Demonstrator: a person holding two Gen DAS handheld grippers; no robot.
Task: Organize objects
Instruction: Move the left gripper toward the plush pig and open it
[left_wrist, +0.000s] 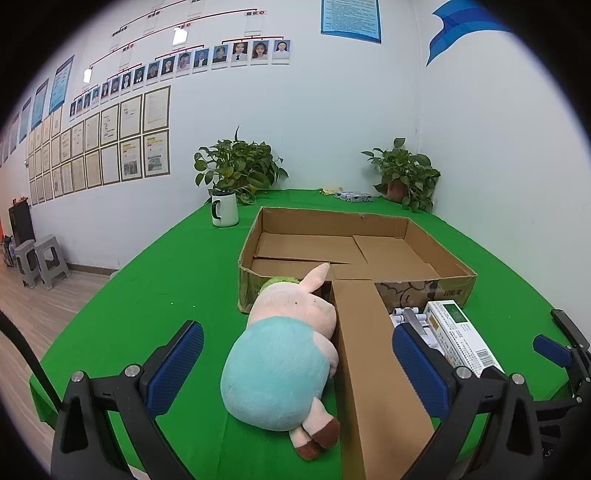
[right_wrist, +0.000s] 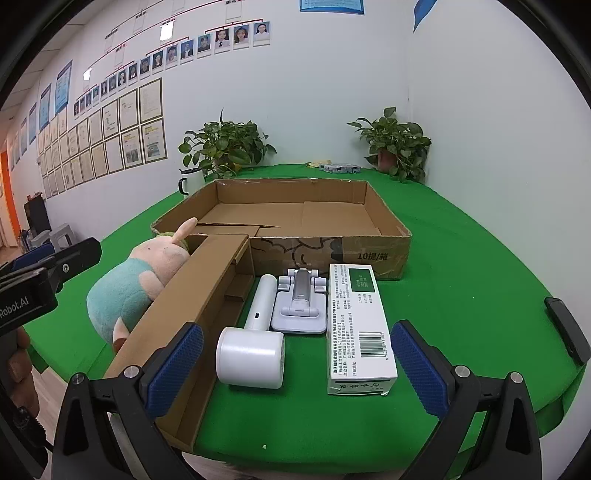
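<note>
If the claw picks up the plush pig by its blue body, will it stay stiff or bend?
The plush pig looks soft and stuffed, so it will probably squash and sag. Lying flat on the green cloth, it seems unlikely to roll.

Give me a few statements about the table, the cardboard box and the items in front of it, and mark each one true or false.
1. The large open brown cardboard box holds no items. True.
2. The pink plush pig in a light blue shirt lies inside that box. False: it lies on the green tablecloth, outside the box's near wall.
3. The white and green rectangular carton with a barcode lies flat beside the pale grey folding stand. True.
4. The right hand-held gripper is shut on the white hammer-shaped device. False: its jaws are open and hold nothing.
5. The left hand-held gripper is open. True.
6. The white mug with a dark handle is tipped over. False: it stands upright.
</note>
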